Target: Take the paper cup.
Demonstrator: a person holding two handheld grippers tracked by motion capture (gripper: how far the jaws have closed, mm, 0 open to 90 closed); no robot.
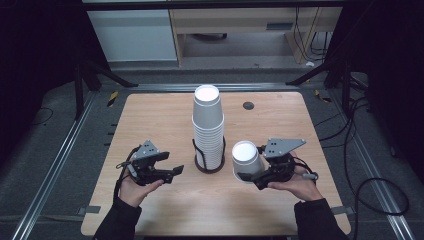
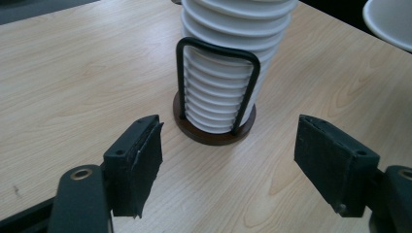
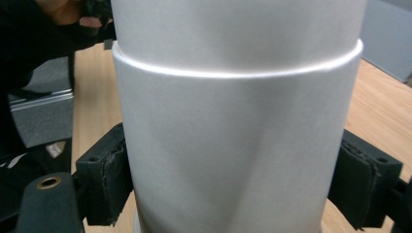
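Cup point(image 3: 238, 145) walls hide right claw point(image 1: 248, 176) pads, rim cropped.

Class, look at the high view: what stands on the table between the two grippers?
The cup stack in its wire holder stands between the left gripper and right gripper.

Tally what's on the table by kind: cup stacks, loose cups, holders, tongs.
Cup stack: 1
Loose cup, gripped in the right tongs: 1
Holder around the stack: 1
Tongs, counting the open left tongs: 2
Total: 5
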